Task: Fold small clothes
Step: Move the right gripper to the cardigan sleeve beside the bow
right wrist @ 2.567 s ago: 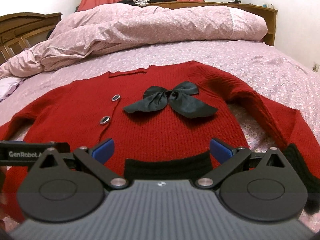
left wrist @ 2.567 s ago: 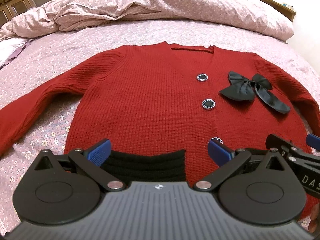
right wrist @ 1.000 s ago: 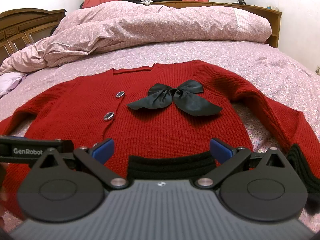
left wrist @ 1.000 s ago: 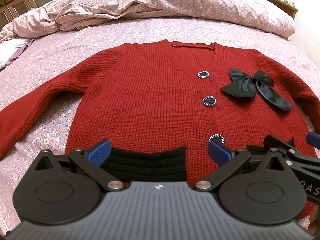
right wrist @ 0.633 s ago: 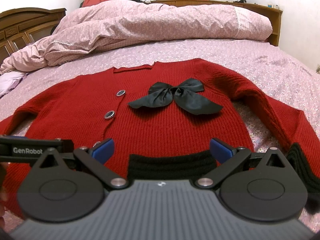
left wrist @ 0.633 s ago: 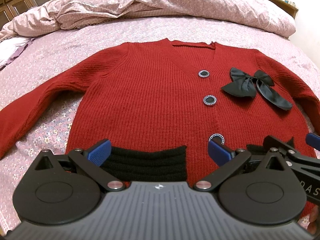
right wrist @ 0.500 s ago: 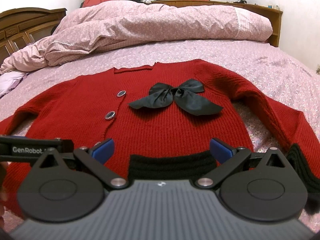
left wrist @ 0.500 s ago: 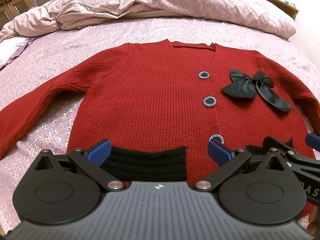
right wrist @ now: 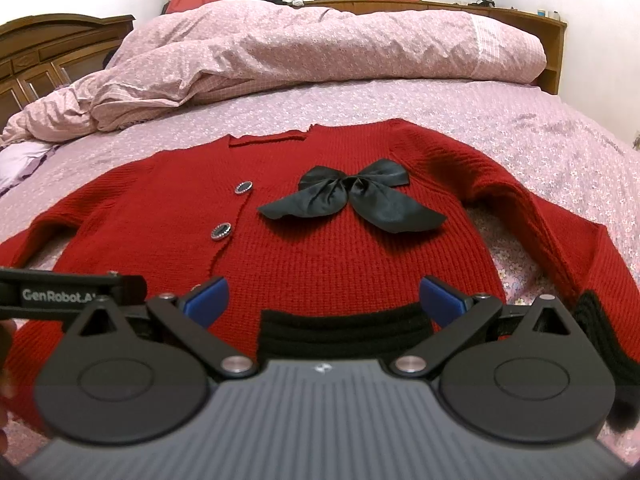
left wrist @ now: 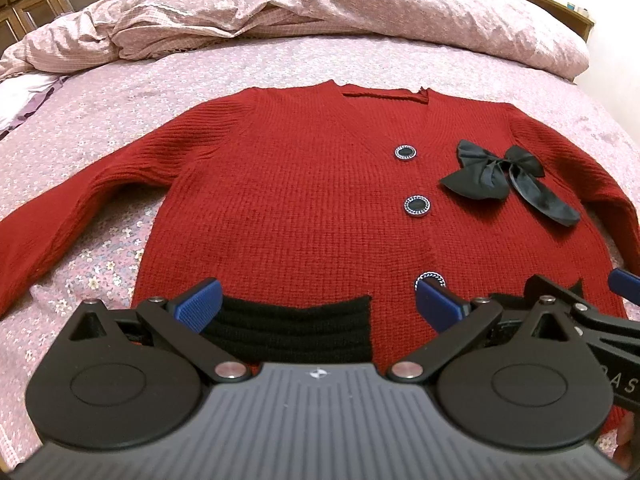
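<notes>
A red knit cardigan [left wrist: 304, 200] lies flat and face up on the bed, sleeves spread out; it also shows in the right wrist view [right wrist: 352, 252]. It has a black hem [left wrist: 292, 328], round dark buttons [left wrist: 417, 205] and a black satin bow [left wrist: 504, 178] on its right chest [right wrist: 348, 198]. My left gripper [left wrist: 318, 306] is open and empty just over the left half of the hem. My right gripper [right wrist: 324, 296] is open and empty over the right half of the hem [right wrist: 344, 330]. Each gripper's body shows at the edge of the other's view.
The bed has a pink flowered sheet [left wrist: 120, 92]. A crumpled pink duvet [right wrist: 304, 60] lies across the far side. A wooden headboard [right wrist: 60, 52] stands at the left, a wooden ledge [right wrist: 552, 24] and curtains at the back.
The cardigan's body and bow have been drawn slightly nearer and flatter since the earliest frames. Both grippers stay open at the hem with little movement.
</notes>
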`<action>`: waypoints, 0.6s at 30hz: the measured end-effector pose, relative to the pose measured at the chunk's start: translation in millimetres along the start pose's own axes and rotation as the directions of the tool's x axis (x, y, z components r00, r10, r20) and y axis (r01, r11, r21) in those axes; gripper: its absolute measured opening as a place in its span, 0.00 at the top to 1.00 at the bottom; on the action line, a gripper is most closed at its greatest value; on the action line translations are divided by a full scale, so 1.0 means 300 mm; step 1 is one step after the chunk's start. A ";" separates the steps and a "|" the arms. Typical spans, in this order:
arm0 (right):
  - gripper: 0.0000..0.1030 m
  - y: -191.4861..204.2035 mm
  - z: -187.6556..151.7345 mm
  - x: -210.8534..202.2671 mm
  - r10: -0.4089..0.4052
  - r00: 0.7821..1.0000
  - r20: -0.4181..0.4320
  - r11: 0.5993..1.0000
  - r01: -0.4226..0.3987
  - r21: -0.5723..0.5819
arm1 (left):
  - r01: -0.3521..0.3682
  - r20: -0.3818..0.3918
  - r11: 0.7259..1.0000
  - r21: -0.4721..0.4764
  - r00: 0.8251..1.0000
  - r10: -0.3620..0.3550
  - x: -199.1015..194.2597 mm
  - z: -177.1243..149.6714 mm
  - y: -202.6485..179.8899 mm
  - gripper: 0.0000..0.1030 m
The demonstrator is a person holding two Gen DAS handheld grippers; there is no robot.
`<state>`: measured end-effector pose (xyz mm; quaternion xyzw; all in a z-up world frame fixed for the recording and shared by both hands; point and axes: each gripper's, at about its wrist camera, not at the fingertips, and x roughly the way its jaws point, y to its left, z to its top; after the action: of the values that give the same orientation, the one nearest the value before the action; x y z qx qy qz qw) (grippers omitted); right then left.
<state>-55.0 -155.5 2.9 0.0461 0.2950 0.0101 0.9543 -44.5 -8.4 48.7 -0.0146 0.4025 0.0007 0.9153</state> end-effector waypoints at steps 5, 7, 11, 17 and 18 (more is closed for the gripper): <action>0.00 -0.017 0.011 0.001 -0.020 1.000 0.006 1.000 0.020 0.010 | -0.003 -0.003 1.000 0.011 1.000 0.003 0.013 0.012 -0.001 0.00; 0.00 -0.045 0.023 0.001 -0.029 1.000 0.005 0.999 0.029 0.030 | -0.006 -0.006 1.000 0.014 1.000 0.006 0.024 0.019 0.000 0.00; 0.00 -0.117 0.052 0.000 -0.055 0.998 0.011 0.997 0.054 0.063 | -0.012 -0.013 0.999 0.031 1.000 0.012 0.051 0.036 -0.005 0.00; 0.00 -0.238 0.083 -0.016 -0.153 0.988 0.023 0.986 0.151 0.065 | -0.013 -0.018 0.999 0.050 1.000 0.014 0.079 0.064 -0.017 0.00; 0.00 -0.260 0.084 -0.021 -0.171 0.985 0.022 0.983 0.169 0.069 | -0.013 -0.020 0.998 0.055 1.000 0.014 0.085 0.068 -0.020 0.00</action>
<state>-46.5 -235.6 19.7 0.0527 0.2846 -0.0820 0.9537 -12.2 -14.0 43.8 0.0130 0.4116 -0.0044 0.9113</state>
